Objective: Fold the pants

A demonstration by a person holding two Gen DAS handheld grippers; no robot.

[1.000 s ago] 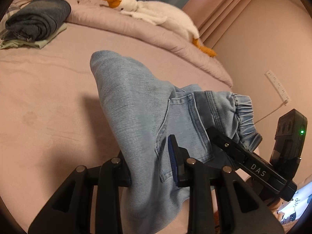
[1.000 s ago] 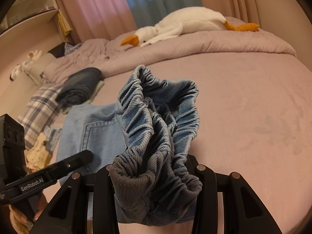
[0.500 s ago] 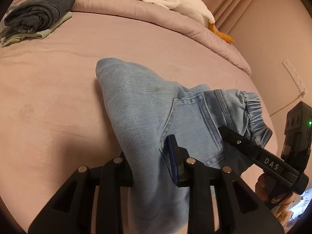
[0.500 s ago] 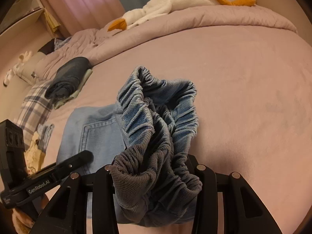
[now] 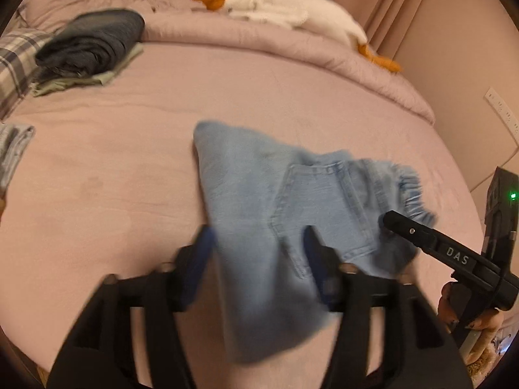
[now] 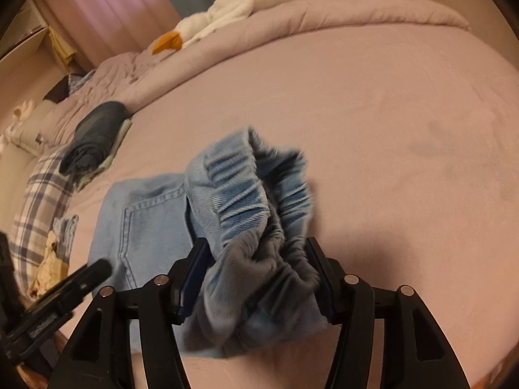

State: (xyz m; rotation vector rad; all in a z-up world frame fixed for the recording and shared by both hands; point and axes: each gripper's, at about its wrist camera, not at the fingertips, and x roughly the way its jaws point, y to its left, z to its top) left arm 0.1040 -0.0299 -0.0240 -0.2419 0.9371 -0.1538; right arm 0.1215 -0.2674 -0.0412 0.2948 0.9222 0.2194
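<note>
Light blue denim pants (image 5: pixel 259 214), already folded into a short bundle, lie near the front edge of a pink bed (image 5: pixel 129 162), back pocket facing up. The left gripper (image 5: pixel 259 253) straddles the folded leg end; its jaws have just been opening, and a gap shows between the pads and the cloth, so it is open around the fabric rather than gripping it. The right gripper (image 6: pixel 259 259) straddles the bunched elastic waistband (image 6: pixel 240 191); its jaws have also just been opening, with the waistband loose between them and sagging free, though whether the right pad touches cloth is hard to tell through blur.

The step in hand looks like releasing the fold. To do it well, both grippers should probably open fully, then back straight out so no pad drags the denim and undoes the fold.

No containers are in view. Farther off lie a dark folded stack (image 5: pixel 94 45), a plaid cloth (image 6: pixel 39 214) and a plush goose (image 5: pixel 285 9).
</note>
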